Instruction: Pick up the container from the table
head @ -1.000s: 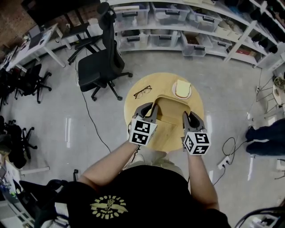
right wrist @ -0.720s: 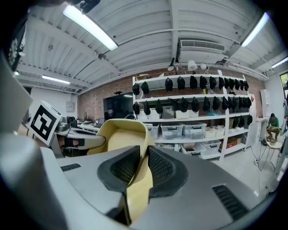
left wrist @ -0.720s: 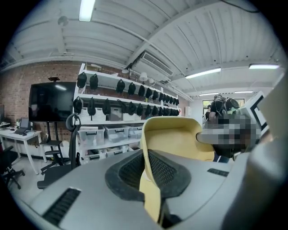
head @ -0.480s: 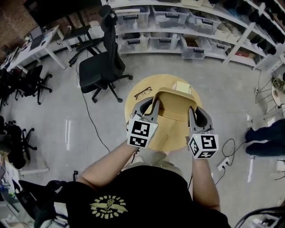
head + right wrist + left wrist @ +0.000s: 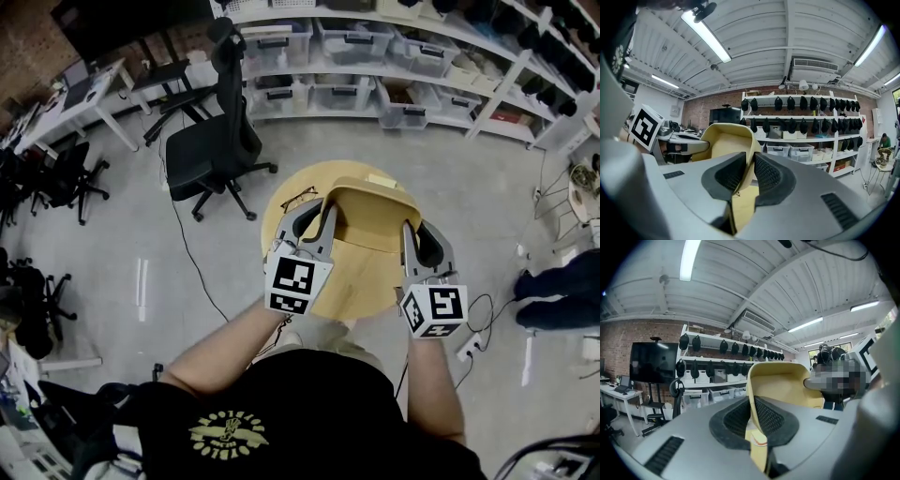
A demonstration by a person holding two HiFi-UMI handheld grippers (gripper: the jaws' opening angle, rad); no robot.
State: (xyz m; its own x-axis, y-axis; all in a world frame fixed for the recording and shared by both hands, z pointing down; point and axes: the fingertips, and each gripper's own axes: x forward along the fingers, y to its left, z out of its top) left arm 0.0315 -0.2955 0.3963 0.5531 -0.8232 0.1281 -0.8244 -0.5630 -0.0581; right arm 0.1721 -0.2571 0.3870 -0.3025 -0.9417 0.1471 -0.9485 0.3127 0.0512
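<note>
Left gripper point(image 5: 323, 223) and right gripper point(image 5: 410, 236) each pinched a thin side wall of the yellow container point(image 5: 367, 220), jaws nearly together, holding it in the air over the round wooden table point(image 5: 349, 286). Glasses point(image 5: 298, 198) lay on the table off its left corner, with an office chair point(image 5: 214, 141) farther off. A second before, the container had hung lower; it now covered most of the small plate point(image 5: 381, 178). It sat open side up, long axis running from gripper to gripper.
</note>
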